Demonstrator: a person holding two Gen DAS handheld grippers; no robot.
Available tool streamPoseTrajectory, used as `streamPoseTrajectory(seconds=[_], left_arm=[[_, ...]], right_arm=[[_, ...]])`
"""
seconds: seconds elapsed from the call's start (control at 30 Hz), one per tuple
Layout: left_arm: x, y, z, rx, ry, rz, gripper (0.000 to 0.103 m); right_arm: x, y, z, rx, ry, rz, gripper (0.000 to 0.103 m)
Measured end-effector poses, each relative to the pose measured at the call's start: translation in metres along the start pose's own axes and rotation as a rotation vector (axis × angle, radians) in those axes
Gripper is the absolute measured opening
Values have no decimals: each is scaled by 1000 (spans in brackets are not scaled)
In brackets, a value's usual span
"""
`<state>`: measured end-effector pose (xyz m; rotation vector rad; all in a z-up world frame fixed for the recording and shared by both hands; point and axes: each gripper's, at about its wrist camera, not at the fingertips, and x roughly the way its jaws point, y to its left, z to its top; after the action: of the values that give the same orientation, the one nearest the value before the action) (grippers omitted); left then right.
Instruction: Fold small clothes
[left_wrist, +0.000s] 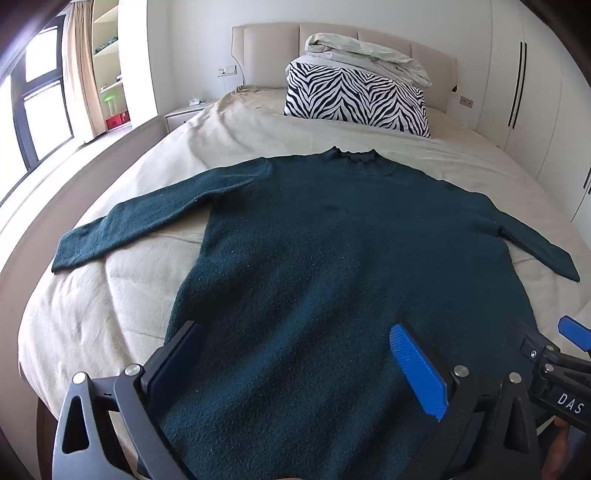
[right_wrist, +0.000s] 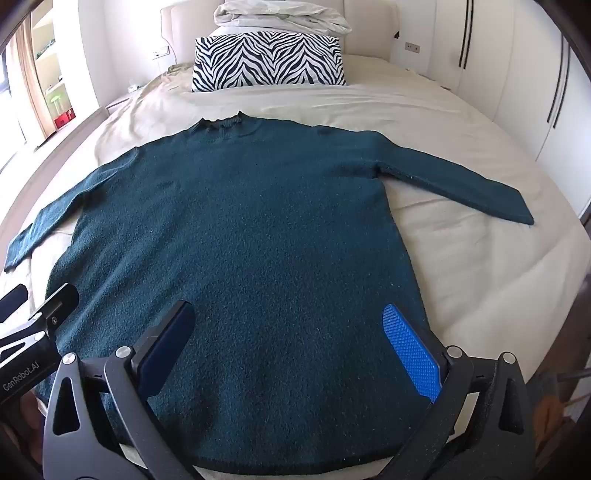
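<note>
A dark teal sweater (left_wrist: 332, 240) lies flat on the bed (left_wrist: 122, 314), hem at the near edge, collar toward the zebra pillow (left_wrist: 354, 98). Left gripper (left_wrist: 295, 365) and right gripper (right_wrist: 291, 350) hover above the hem, jaws wide, holding nothing. Their frames hide the hem's corners.

Dark teal knit sweater (left_wrist: 332, 266) flat on the bed; sleeves spread out; collar toward the headboard

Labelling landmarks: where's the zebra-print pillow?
Both wrist views show the zebra-print pillow at the bed's head, beyond the sweater's collar, under a folded pale duvet.
</note>
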<state>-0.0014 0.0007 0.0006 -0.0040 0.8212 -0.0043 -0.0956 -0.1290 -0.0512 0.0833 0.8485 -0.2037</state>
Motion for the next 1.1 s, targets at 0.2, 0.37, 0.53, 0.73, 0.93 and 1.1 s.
streamPoseTrajectory(seconds=[0.2,0.37,0.53,0.73,0.93,1.1], left_arm=[[6,3,-3,-8,17,1,103],[7,5,-3,-10,24,3,103],[9,6,-5,-12,33,5,103],[11,6,-6,-10,40,6,103],[12,4,-7,-10,48,9,103],[13,4,-8,-12,51,2,103]], right_arm=[[0,1,-1,-1,-1,-3,103],[0,0,-1,0,2,-1,103],[-3,-7,-2,0,-2,-7,103],[-1,-3,-2,-7,5,-13,103],[2,-2,-3,-6,8,-16,103],[3,-2,-5,-7,9,-14,103]])
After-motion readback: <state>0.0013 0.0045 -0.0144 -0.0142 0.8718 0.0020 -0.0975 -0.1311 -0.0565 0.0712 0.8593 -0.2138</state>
